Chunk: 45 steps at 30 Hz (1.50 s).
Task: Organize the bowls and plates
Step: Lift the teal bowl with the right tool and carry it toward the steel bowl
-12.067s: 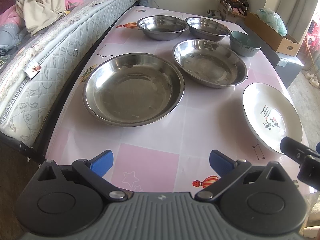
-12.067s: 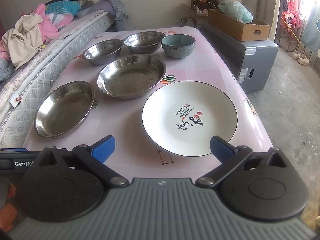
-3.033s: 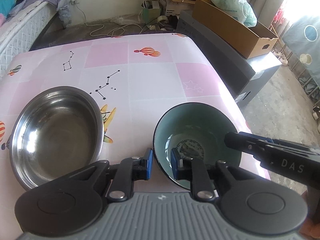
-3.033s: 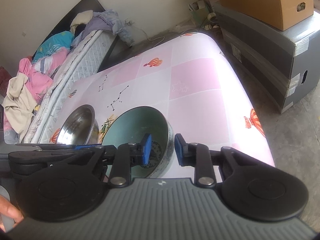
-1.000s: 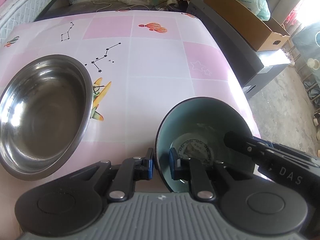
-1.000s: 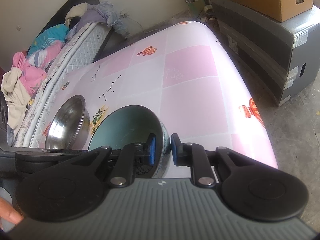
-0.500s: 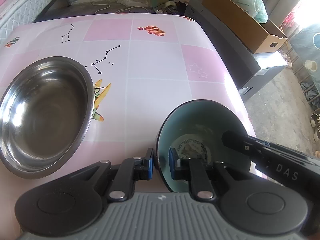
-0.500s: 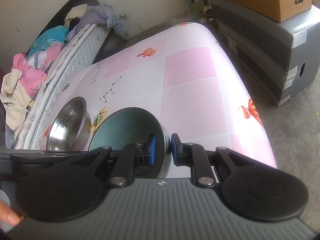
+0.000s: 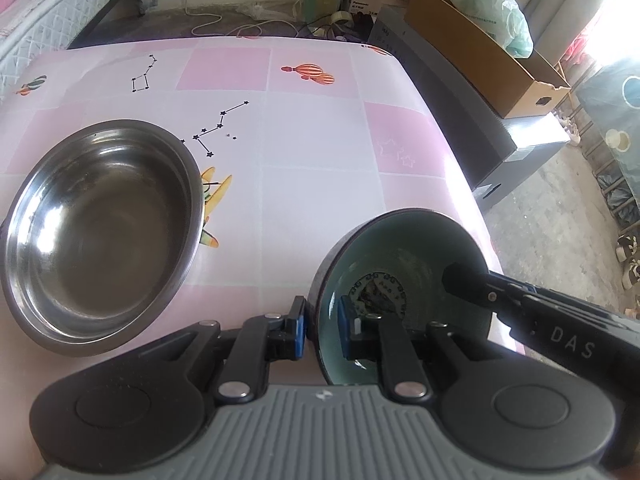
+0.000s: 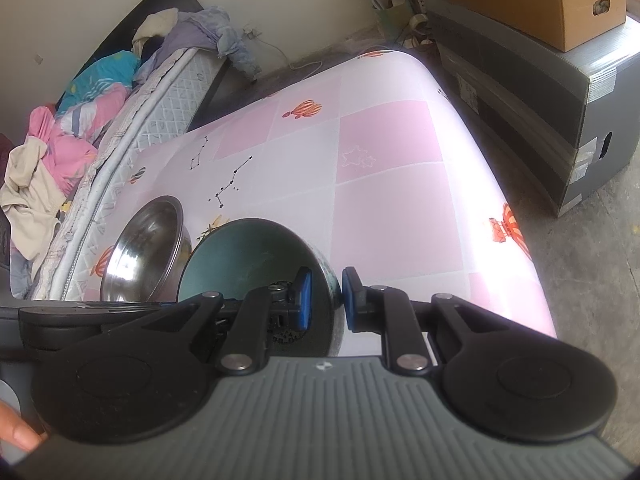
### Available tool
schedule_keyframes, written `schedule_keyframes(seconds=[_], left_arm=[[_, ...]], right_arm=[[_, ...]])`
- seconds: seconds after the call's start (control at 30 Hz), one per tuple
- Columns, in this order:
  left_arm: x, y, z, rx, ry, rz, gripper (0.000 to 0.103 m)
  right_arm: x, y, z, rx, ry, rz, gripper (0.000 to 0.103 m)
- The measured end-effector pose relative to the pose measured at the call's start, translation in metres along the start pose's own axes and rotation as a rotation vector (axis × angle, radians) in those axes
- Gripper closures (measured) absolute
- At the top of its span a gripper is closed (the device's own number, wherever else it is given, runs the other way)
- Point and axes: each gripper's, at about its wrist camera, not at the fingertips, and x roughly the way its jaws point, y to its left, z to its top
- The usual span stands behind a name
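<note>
I read "DAS" in pale letters on the right gripper [image 9: 568, 346] arm. The print inside the teal bowl [image 9: 400, 248] is too blurred to read.

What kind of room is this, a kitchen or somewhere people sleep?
Most likely a lived-in bedroom used for storage too. A mattress heaped with clothes runs beside the pink-clothed table, and a cardboard box sits on a grey crate on a bare floor.

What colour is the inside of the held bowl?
Teal green inside the bowl, clearest in the left wrist view.
</note>
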Motion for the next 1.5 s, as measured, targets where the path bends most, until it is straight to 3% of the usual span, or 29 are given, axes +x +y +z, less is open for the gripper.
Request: schedule_keyframes(seconds=[0.57,1.0,1.5], left_arm=[[-0.023,0.035,-0.004,-0.051,-0.022,-0.028,0.087],[-0.005,0.034,0.0,-0.063,0.018,-0.051,0.087],[0.013,0.035,0.0,-0.076,0.089,-0.043,0.081]], right_arm=[[-0.016,0.048,0.005,-0.077,-0.01,-0.007,0.087],[0.008,0.028,0.013,-0.009,0.001,-0.005,0.088],[0.028,0.011,-0.011,0.075,0.113,0.06,0.084]])
